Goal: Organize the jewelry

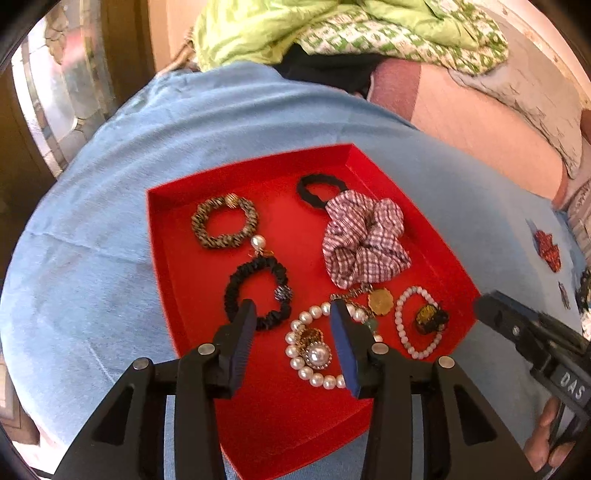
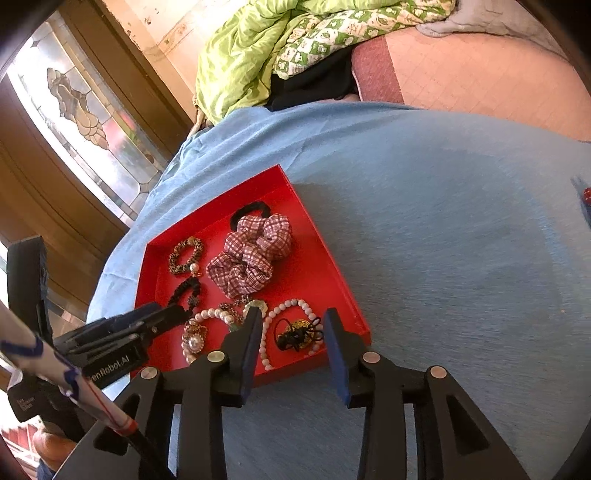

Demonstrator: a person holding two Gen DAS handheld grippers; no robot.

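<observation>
A red tray (image 1: 280,417) (image 2: 306,218) lies on a blue cloth. It holds a checked scrunchie (image 1: 364,240) (image 2: 255,254), a black hair tie (image 1: 318,191), a leopard-print scrunchie (image 1: 223,221), a black scrunchie (image 1: 258,291), a pearl bracelet with a brooch (image 1: 314,354) (image 2: 195,332), a white bead bracelet (image 1: 419,321) (image 2: 288,325) around a black-and-gold piece, and a gold pendant (image 1: 380,301). My left gripper (image 1: 293,314) is open and empty above the tray's near part. My right gripper (image 2: 293,321) is open and empty over the tray's near right corner.
The blue cloth (image 2: 443,240) covers a round surface. A red ornament (image 1: 548,251) and small dark items lie on the cloth to the tray's right. A green quilt (image 1: 351,33) lies on a pink bed behind. A stained-glass door (image 2: 85,122) stands at left.
</observation>
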